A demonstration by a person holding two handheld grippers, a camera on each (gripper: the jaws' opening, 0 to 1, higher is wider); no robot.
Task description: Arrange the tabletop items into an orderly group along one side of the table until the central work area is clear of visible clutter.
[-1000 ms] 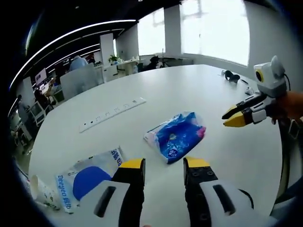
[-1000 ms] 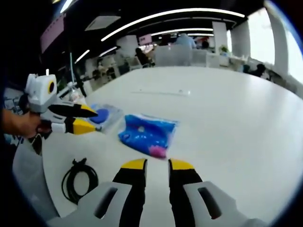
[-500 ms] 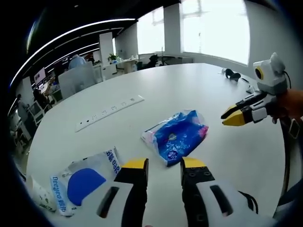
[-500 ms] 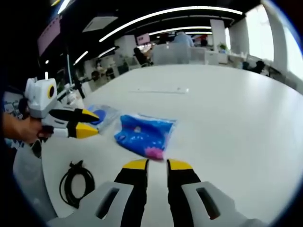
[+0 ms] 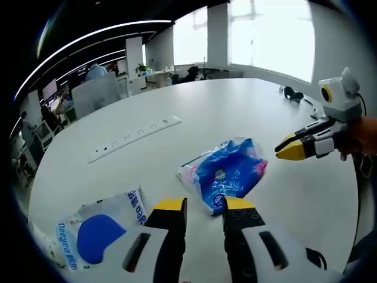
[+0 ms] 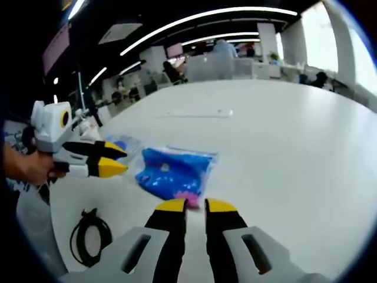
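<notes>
Two grippers hovered over a crinkled blue packet on the white table.

Left gripper view: the left gripper (image 5: 203, 207), jaws slightly parted, sat just short of the blue packet (image 5: 227, 175); a white pouch (image 5: 97, 227) lay left, a power strip (image 5: 132, 138) far.
Right gripper view: the right gripper (image 6: 195, 205), nearly pressed together, perhaps touched the packet; a coiled black cable (image 6: 89, 236) lay near left.

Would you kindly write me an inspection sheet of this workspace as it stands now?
Surface: white table, mostly bare.
Job's things: blue packet near the middle; white and blue pouch beside it, apart.
Clutter: power strip lying flat; headphones at the far edge.
Grippers: left gripper and right gripper both near the blue packet, jaws slightly apart, holding nothing.
Cables: black coil near the table edge.
Surroundings: open office with desks, windows, people in the distance.
</notes>
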